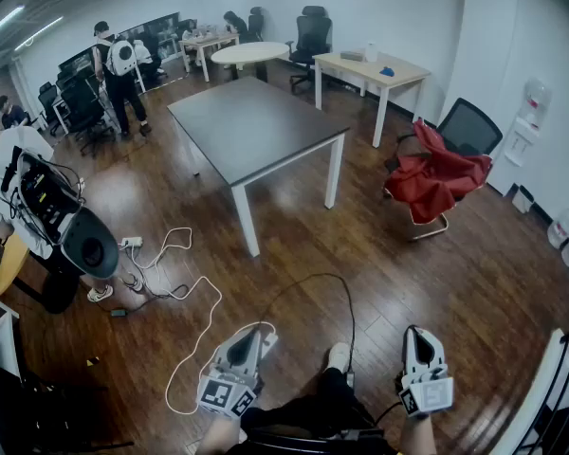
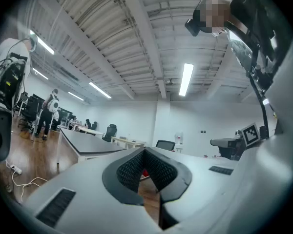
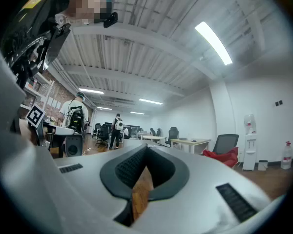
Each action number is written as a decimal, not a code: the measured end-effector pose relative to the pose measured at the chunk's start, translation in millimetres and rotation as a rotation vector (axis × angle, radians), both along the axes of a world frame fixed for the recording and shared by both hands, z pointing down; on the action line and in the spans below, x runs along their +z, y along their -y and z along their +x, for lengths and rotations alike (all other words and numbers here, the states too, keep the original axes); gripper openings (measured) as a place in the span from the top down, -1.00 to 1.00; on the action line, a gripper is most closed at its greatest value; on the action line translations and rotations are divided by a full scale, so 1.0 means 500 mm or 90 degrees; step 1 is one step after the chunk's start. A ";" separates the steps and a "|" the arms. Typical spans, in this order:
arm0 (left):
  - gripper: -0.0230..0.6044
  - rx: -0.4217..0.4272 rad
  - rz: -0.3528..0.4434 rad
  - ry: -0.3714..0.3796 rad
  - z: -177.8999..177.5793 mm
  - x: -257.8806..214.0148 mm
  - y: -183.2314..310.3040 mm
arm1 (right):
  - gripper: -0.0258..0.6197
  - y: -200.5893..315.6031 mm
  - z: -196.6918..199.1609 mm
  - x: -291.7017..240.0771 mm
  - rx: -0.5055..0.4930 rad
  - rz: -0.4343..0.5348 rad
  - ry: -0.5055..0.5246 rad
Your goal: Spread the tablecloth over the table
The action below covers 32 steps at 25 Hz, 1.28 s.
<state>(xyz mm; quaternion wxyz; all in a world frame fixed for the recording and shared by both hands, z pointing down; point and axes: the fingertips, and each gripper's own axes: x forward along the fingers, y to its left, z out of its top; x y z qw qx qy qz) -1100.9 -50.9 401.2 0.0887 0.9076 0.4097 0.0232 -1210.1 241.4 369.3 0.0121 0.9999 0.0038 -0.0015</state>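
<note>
The left hand-held gripper [image 1: 250, 335] and the right hand-held gripper [image 1: 417, 334] are both held low at the near side of the room. They are side by side, apart from each other, and they point level toward the far side. The jaws of each one are pressed together, and nothing is held between them.

The red tablecloth [image 1: 441, 180] lies crumpled in a heap on the seat of a black mesh chair [image 1: 471, 124] at the right side of the room. Part of it hangs over the front of the seat. It is well apart from both grippers.

The dark grey rectangular surface [image 1: 256, 121] on white legs stands in the middle of the room, to the left of the chair and farther away than the grippers. A loose white cable [image 1: 197, 322] runs in loops over the brown wooden floor [image 1: 436, 282], just in front of the left hand-held gripper. Beyond the surface, a light wooden desk [image 1: 372, 67] stands near the far wall, and a person with a white backpack [image 1: 119, 63] stands at the far left.
</note>
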 end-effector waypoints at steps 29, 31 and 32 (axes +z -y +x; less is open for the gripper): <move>0.96 0.329 0.021 -0.018 0.613 0.011 -1.025 | 0.91 -0.721 0.514 0.012 0.185 -0.049 0.049; 0.96 0.362 0.013 -0.017 0.667 0.014 -1.084 | 0.91 -0.758 0.550 0.037 0.197 -0.118 0.064; 0.96 0.377 0.007 -0.017 0.697 0.013 -1.111 | 0.91 -0.774 0.570 0.050 0.199 -0.169 0.077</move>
